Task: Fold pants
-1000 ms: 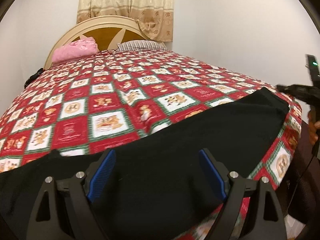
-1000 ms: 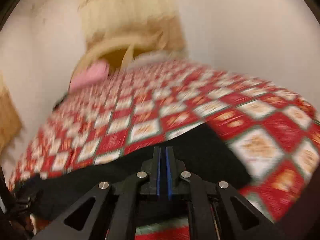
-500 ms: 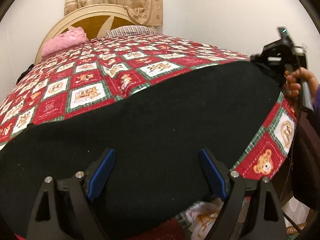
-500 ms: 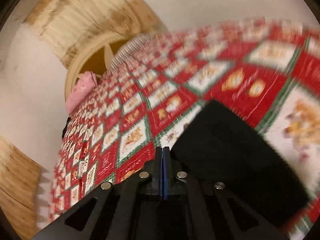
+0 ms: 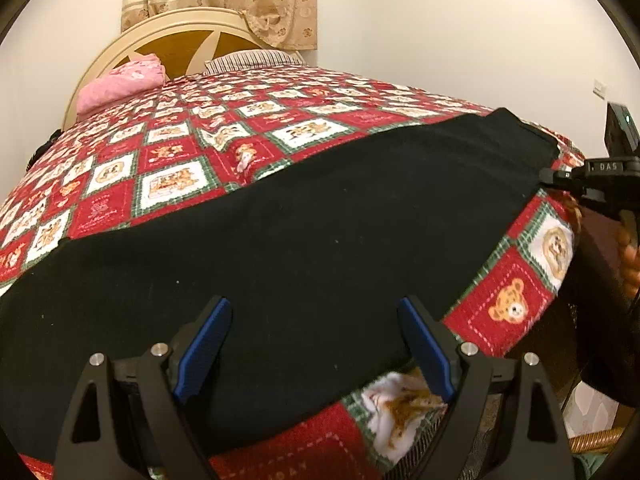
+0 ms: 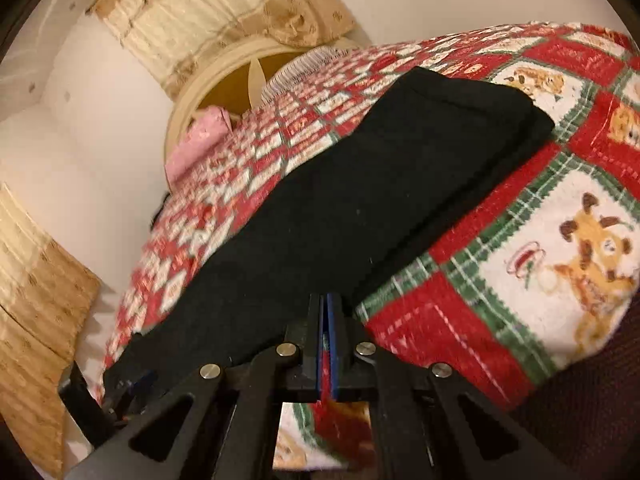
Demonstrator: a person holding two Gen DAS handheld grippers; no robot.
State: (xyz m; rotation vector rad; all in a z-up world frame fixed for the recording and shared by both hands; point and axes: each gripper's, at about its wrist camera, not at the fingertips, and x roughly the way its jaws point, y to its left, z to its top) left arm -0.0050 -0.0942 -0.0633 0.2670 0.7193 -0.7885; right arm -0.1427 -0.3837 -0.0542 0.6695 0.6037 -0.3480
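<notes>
Black pants point(image 5: 320, 220) lie flat in a long band across the near edge of the bed. My left gripper point(image 5: 314, 308) hovers open over one end of them, blue pads wide apart with only cloth beneath. In the right wrist view the pants point(image 6: 380, 180) stretch away from my right gripper point(image 6: 328, 308), which is shut, its pads pressed together at the cloth's near edge; I see no fabric pinched between them. The left wrist view shows the right gripper point(image 5: 546, 176) at the pants' right end, held by a hand point(image 5: 630, 260). The left gripper point(image 6: 132, 384) shows at the pants' far end.
A red, white and green teddy-bear bedspread point(image 5: 180, 152) covers the bed and drops off at the near edge point(image 6: 520, 300). A pink pillow point(image 5: 120, 84) and a striped pillow point(image 5: 252, 60) lie by the headboard point(image 5: 180, 40). A wicker chair point(image 5: 592, 440) stands at lower right.
The left gripper came forward and down over the pants, which now fill more of its view. The right gripper rolled and sank from above the pants' corner to their edge. Both kept their jaw states.
</notes>
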